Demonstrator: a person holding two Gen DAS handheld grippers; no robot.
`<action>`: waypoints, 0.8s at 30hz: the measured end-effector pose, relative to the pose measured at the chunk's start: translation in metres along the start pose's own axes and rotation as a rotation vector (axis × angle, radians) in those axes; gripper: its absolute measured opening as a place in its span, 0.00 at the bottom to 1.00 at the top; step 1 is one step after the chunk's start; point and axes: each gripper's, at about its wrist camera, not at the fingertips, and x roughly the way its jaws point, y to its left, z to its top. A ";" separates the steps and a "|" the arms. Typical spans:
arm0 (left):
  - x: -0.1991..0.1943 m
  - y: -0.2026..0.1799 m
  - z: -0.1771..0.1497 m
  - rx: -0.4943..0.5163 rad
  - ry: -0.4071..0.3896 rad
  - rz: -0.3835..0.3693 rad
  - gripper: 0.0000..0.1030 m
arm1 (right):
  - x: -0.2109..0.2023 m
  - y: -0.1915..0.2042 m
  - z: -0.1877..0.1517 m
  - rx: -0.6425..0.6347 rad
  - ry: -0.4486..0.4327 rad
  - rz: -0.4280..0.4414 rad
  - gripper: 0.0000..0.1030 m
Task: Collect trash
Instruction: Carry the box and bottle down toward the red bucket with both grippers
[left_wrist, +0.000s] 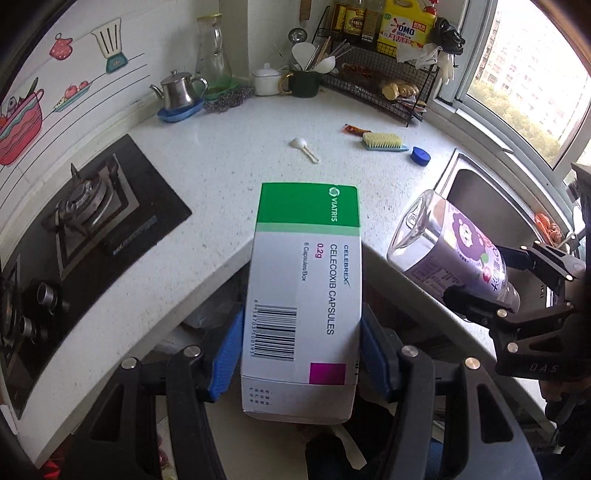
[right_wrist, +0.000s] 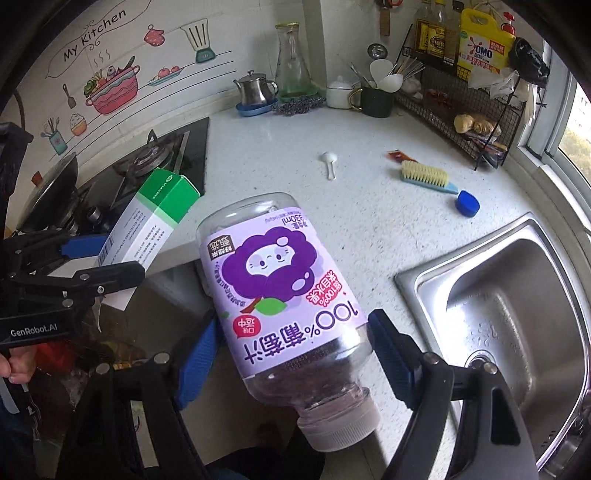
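Note:
My left gripper (left_wrist: 301, 354) is shut on a white and green medicine box (left_wrist: 306, 280), its blue pads (left_wrist: 227, 354) pressed on both long sides. The box hangs over the counter's front edge. My right gripper (right_wrist: 295, 354) is shut on an empty juice bottle (right_wrist: 284, 295) with a purple label, cap end toward the camera. The right wrist view shows the medicine box (right_wrist: 147, 225) and left gripper (right_wrist: 99, 262) at the left. In the left wrist view the juice bottle (left_wrist: 450, 247) and right gripper (left_wrist: 491, 284) sit at the right. Both held things are off the white counter (left_wrist: 236, 166).
On the counter lie a small white spoon (left_wrist: 304, 147), a brush (left_wrist: 384, 142), a blue cap (left_wrist: 420, 155) and an orange wrapper (left_wrist: 355, 129). A gas stove (left_wrist: 92, 218) lies left, a steel sink (right_wrist: 509, 306) right. A kettle (left_wrist: 179, 90), jar, cups and wire rack (left_wrist: 384, 74) line the back.

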 end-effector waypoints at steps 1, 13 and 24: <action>-0.001 0.000 -0.009 -0.002 0.008 0.001 0.56 | 0.001 0.004 -0.006 0.001 0.006 0.005 0.76; 0.037 0.004 -0.082 -0.053 0.143 -0.032 0.56 | 0.033 0.030 -0.063 0.023 0.088 0.019 0.75; 0.140 -0.001 -0.132 -0.048 0.254 -0.070 0.56 | 0.107 0.029 -0.115 0.062 0.170 -0.027 0.75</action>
